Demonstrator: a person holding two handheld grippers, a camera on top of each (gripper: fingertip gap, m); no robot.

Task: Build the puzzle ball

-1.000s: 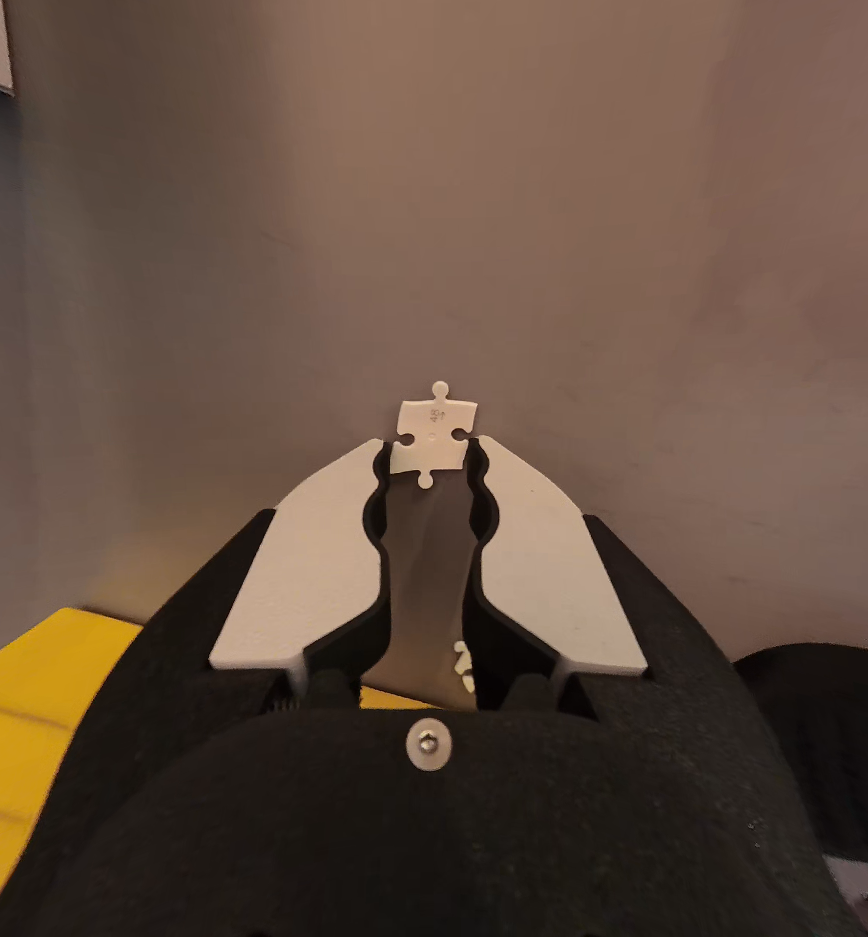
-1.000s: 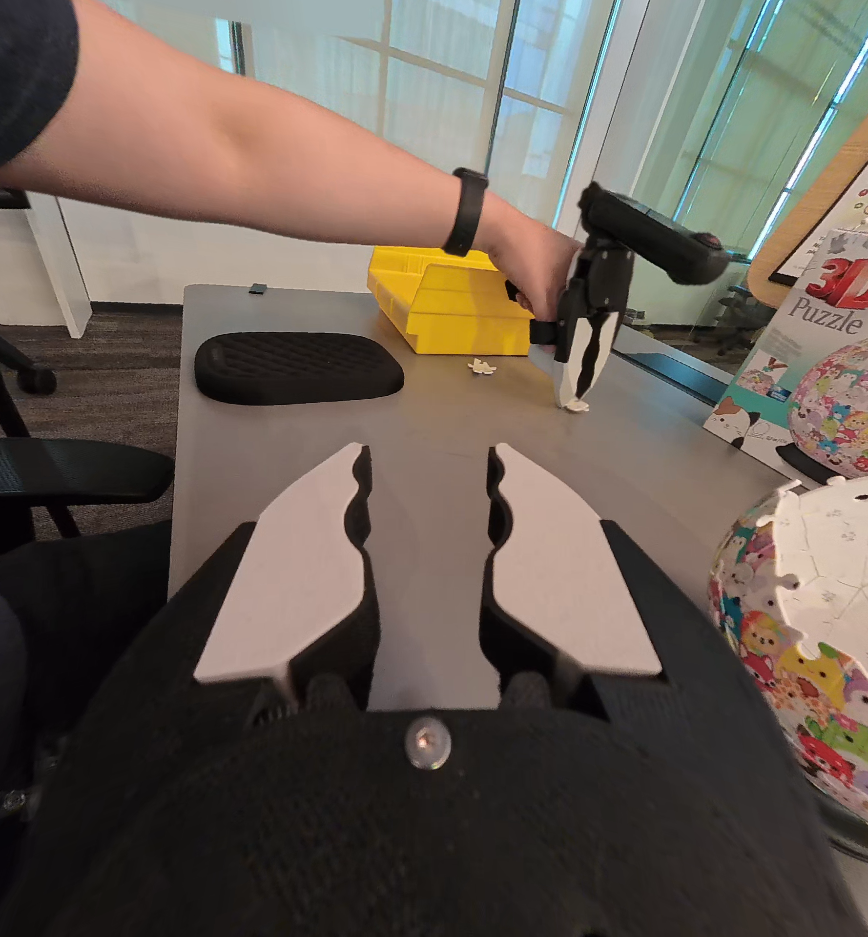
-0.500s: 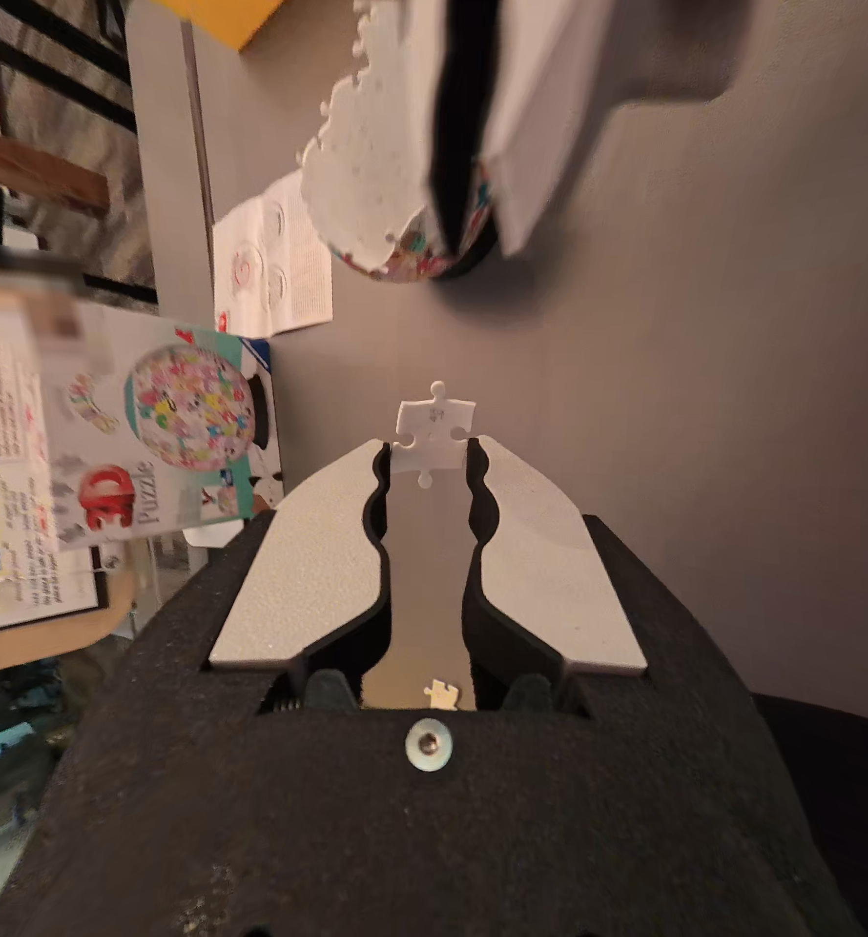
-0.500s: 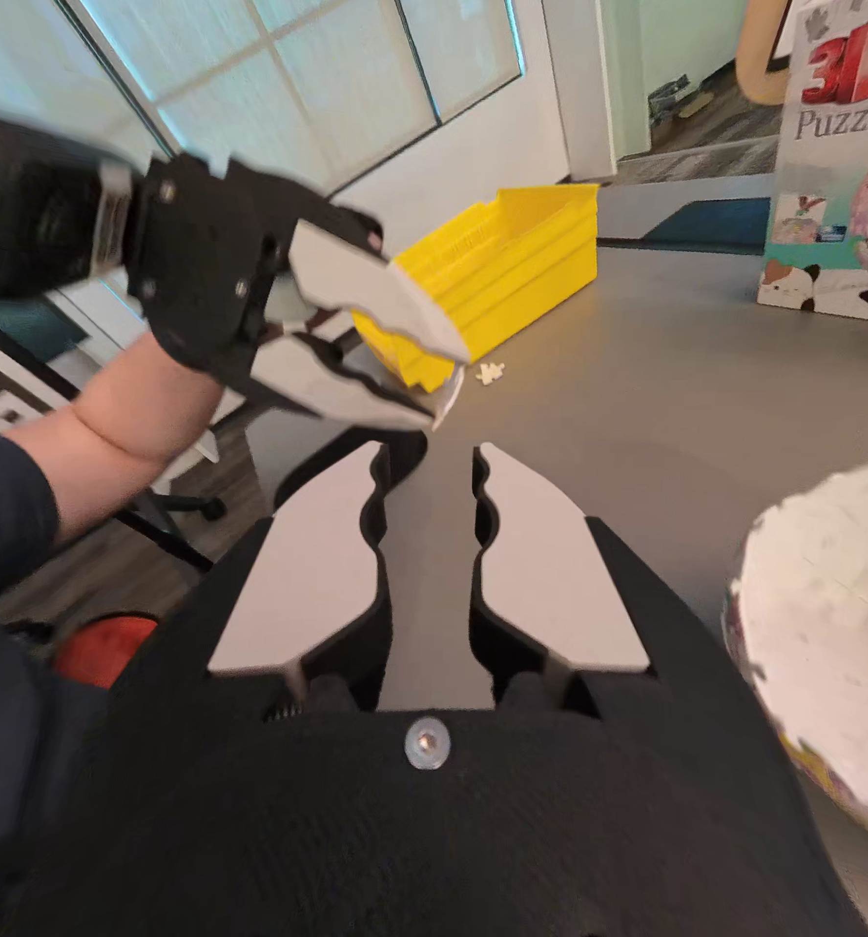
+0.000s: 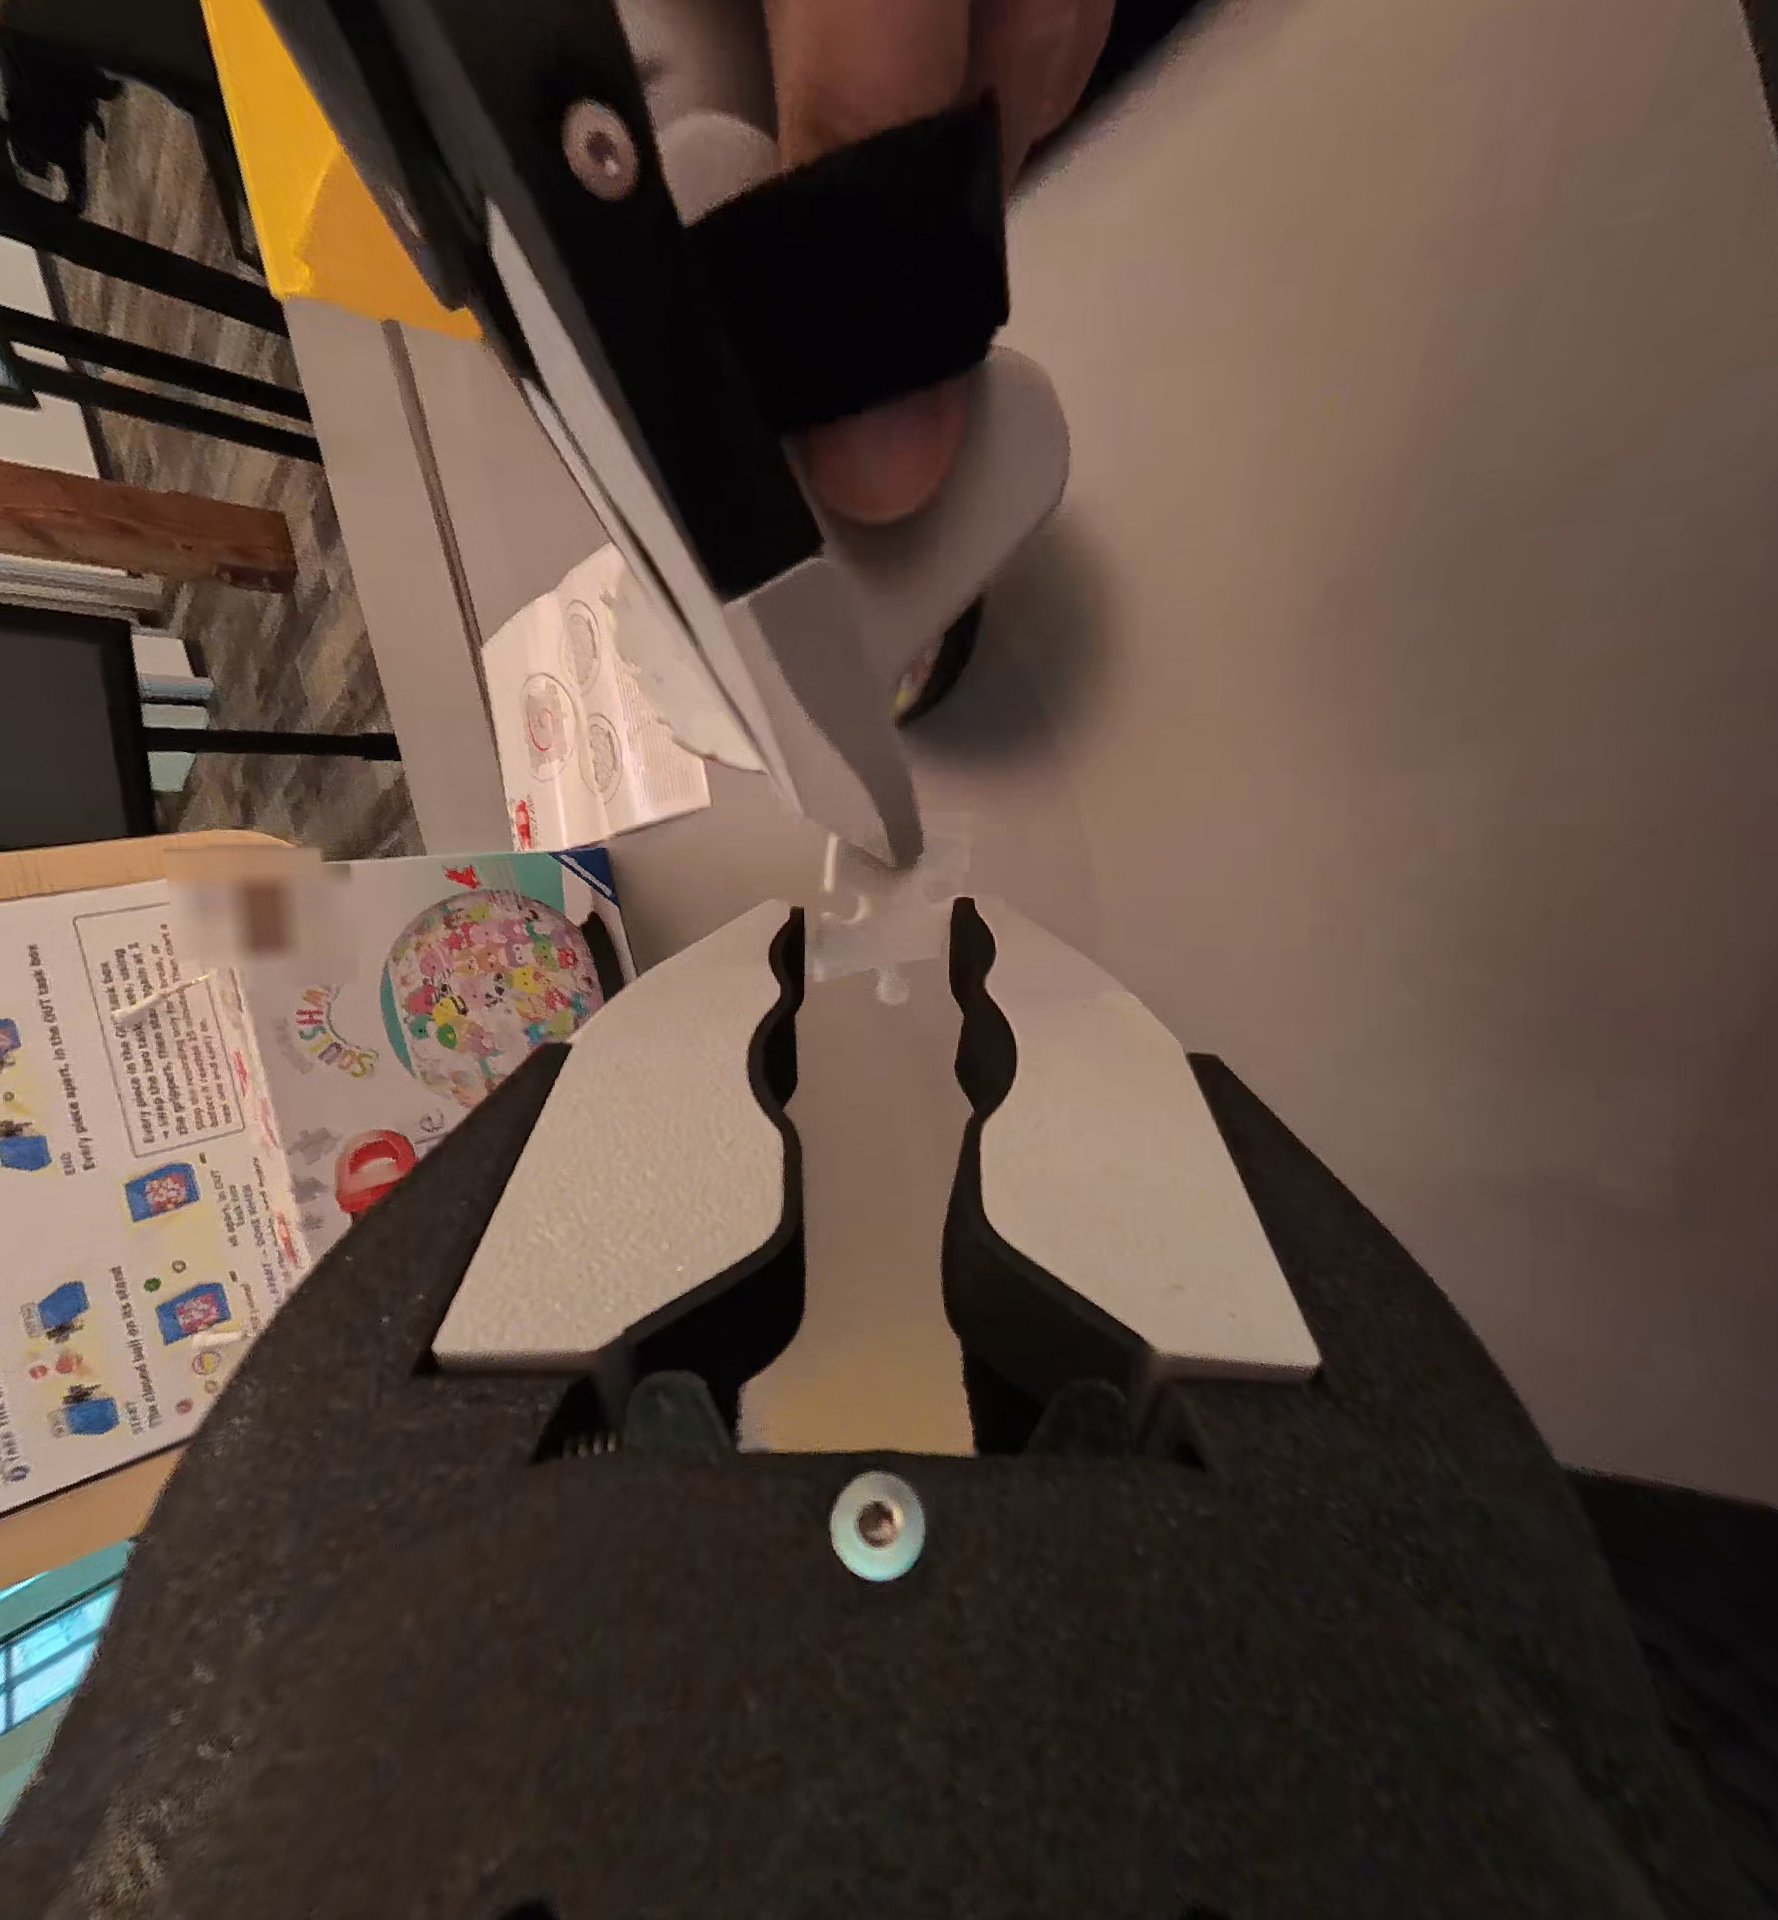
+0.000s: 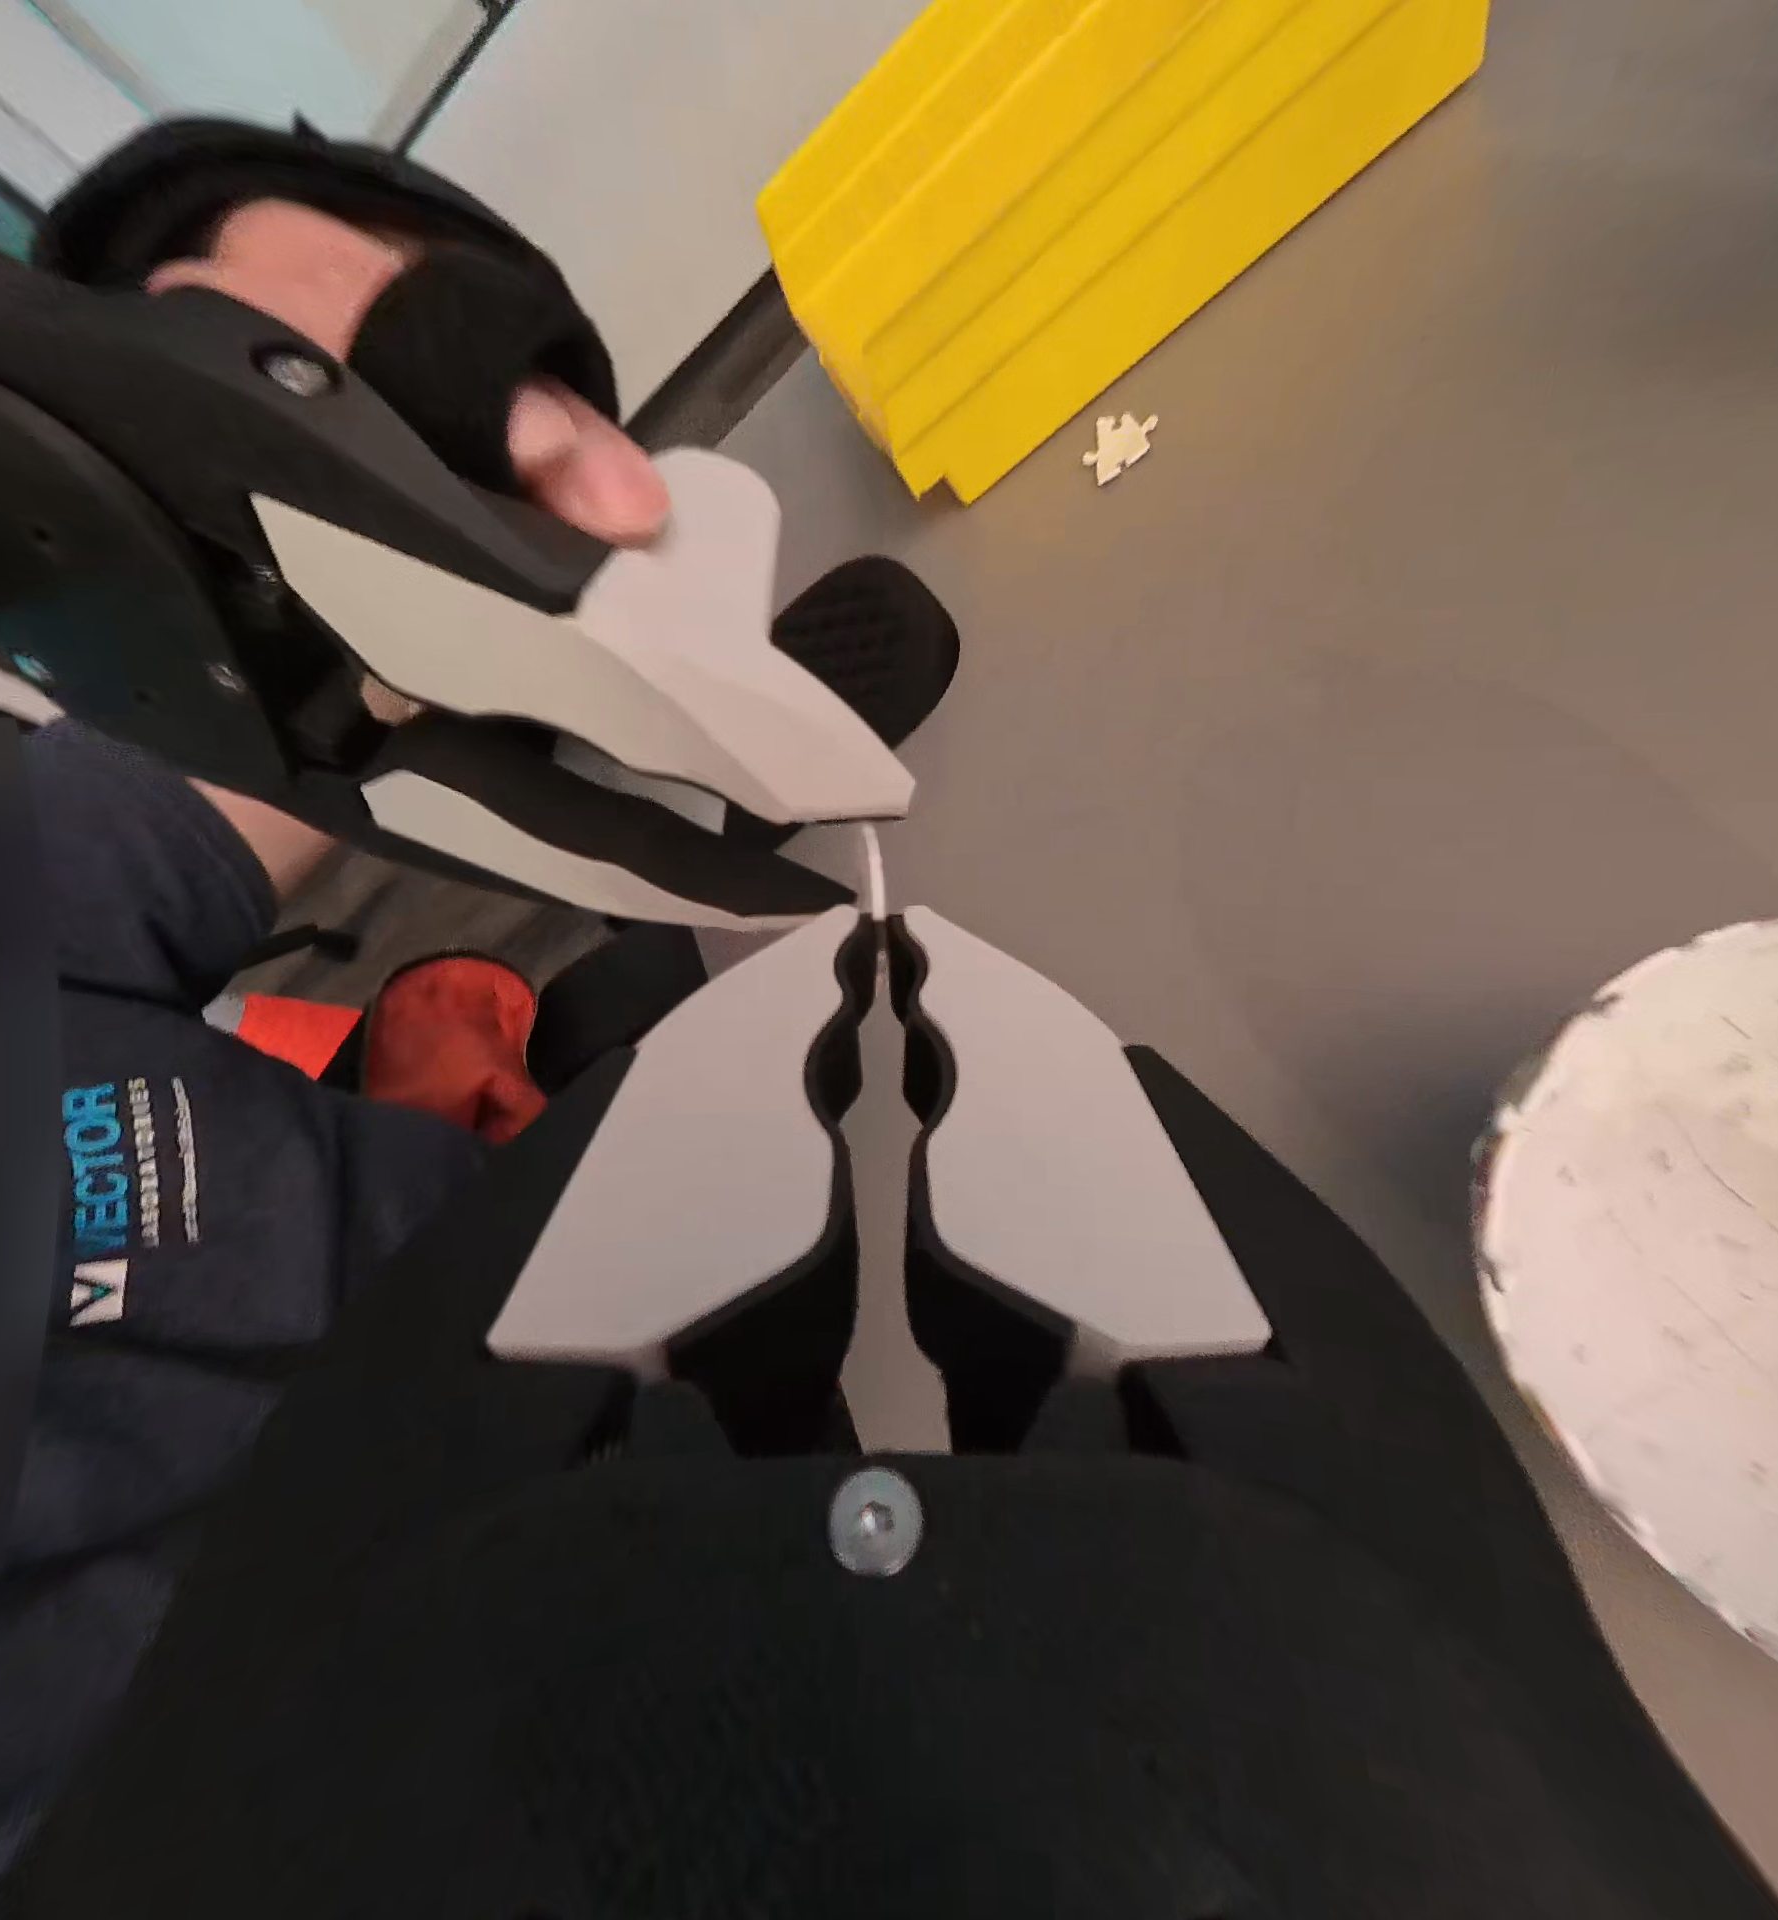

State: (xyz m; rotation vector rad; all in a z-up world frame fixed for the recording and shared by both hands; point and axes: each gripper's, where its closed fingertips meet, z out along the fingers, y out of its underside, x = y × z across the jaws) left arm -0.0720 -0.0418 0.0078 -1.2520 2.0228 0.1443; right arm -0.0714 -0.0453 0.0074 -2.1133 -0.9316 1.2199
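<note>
- Left wrist view: our left gripper (image 5: 877, 920) has its fingers parted about as wide as the white puzzle piece (image 5: 880, 940), which sits flat between its tips. Half a second ago we held that piece alone in the air. Now the right gripper (image 5: 890, 847) has come in from above, and its narrow tips meet the piece's upper edge. We judge this a handover between the two tools. Whether the left fingers still press on the piece we cannot tell here; blur smears its outline.
- Beyond the tips lies the grey table (image 5: 1384, 520), with a folded instruction leaflet (image 5: 594, 717) and the puzzle box (image 5: 428, 1029) towards its left edge, and the yellow bin (image 5: 272, 177) at the far corner.
- Right wrist view: a second ago these fingers stood wide apart over bare table. Now the right gripper (image 6: 877, 930) is nearly closed, with the piece (image 6: 874, 883) edge-on as a thin white sliver between its tips. The left gripper (image 6: 864, 852) reaches in from the left, with its tips at the same piece.
- The part-built puzzle ball (image 6: 1685, 1288) sits low at the right, white inner side showing, well apart from both tools. A loose piece (image 6: 1120, 449) lies just beside the yellow bin (image 6: 1124, 208), near a black pad (image 6: 864, 644).
- For the task, we judge that the piece is passing to the right tool for fitting into the ball.
</note>
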